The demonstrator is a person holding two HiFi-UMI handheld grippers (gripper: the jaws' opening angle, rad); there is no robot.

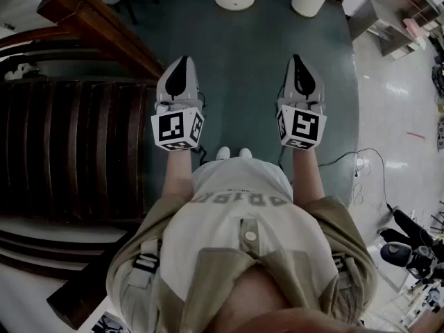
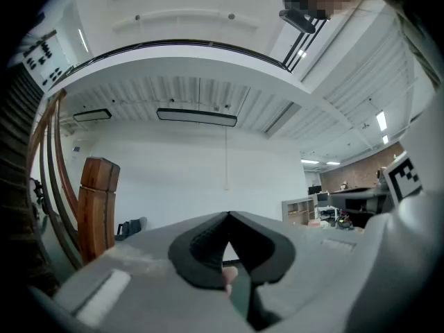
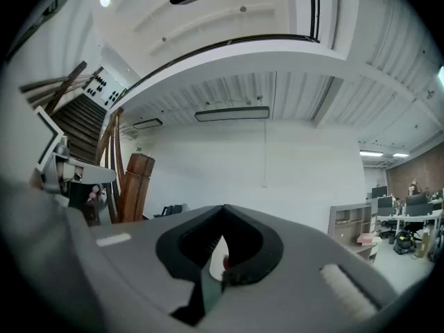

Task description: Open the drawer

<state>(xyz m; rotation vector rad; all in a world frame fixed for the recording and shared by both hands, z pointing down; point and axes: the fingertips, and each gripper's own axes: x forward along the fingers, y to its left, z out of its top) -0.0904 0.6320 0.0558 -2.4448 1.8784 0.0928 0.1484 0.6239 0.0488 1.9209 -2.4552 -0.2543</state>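
Currently left gripper (image 1: 182, 66), eleven o'clock, and right gripper (image 1: 300, 64), one o'clock, are idling clenched, empty. No drawer is showing anywhere; advancing risks clipping the staircase (image 1: 69, 144) at nine o'clock.

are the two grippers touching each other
Apart. The head view shows a wide strip of green floor between the left gripper and the right gripper.

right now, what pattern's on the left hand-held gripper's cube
Black and white square markers on the cube; head view.
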